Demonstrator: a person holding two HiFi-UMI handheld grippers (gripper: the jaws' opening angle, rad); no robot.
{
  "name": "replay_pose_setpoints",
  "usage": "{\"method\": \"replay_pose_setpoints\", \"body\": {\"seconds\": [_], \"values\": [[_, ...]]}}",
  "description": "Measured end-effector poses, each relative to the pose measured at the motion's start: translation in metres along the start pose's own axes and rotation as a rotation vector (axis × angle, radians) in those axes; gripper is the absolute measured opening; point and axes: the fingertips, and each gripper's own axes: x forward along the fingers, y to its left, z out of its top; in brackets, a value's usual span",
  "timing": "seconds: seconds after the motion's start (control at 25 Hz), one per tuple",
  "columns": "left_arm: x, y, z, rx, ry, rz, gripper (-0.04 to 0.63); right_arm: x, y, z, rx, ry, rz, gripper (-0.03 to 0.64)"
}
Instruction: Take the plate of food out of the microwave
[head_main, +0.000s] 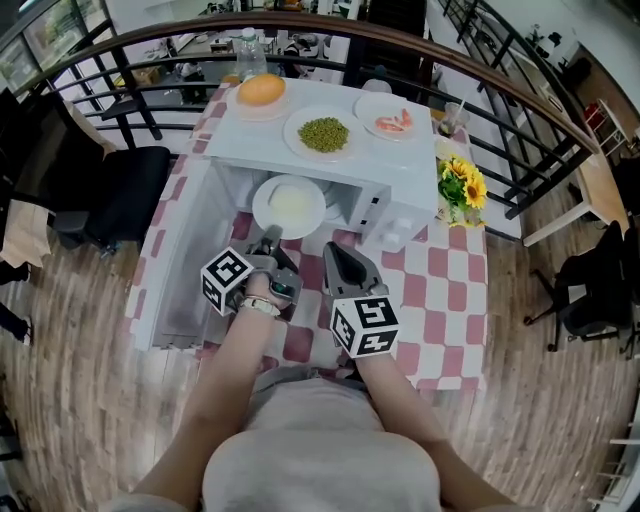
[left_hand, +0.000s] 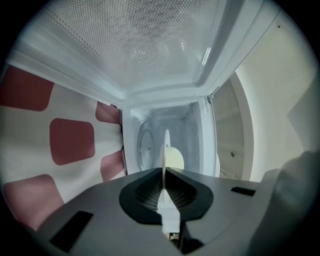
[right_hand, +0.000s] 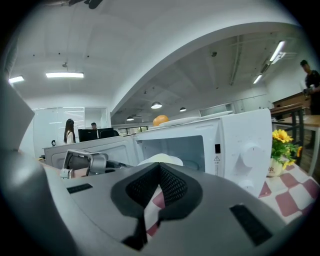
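The microwave door (head_main: 186, 262) hangs open to the left of the left tool (head_main: 270, 240), above the checked bench (head_main: 445, 300). The left tool is clenched on the near rim of the plate of food (head_main: 289, 206). In the left gripper view its pads (left_hand: 145, 192) pinch the plate's edge, which shows as a thin white line running straight ahead from the tips, with the pale mound of food on its right face. The plate sits just beyond this tool's tips, at the mouth of the microwave (head_main: 395, 222), whose cavity opens behind it. Just right of the left tool, the right tool (head_main: 334, 253) is clenched on nothing, its tips together and apart from the plate. The plate lies ahead of this tool and to its left. Farther right of it are the microwave's knobs (right_hand: 247, 155) and a pot of sunflowers (head_main: 462, 185).
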Motion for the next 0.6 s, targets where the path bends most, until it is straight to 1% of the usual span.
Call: {"method": "replay_pose_setpoints", "body": {"seconds": [0.28,0.48,0.6], "values": [[-0.013,-0.011,-0.012,-0.004,0.006,-0.026,0.015,-0.008,-0.004,0.007,0.011,-0.016,-0.032,0.025],[-0.019,-0.018,-0.021,0.04,0.014,-0.025,0.015,-0.008,-0.001,0.012,-0.01,-0.027,-0.029,0.025],[-0.021,-0.021,-0.023,0.035,0.003,-0.037,0.015,-0.008,0.0,0.014,-0.028,-0.03,-0.027,0.025]]}}
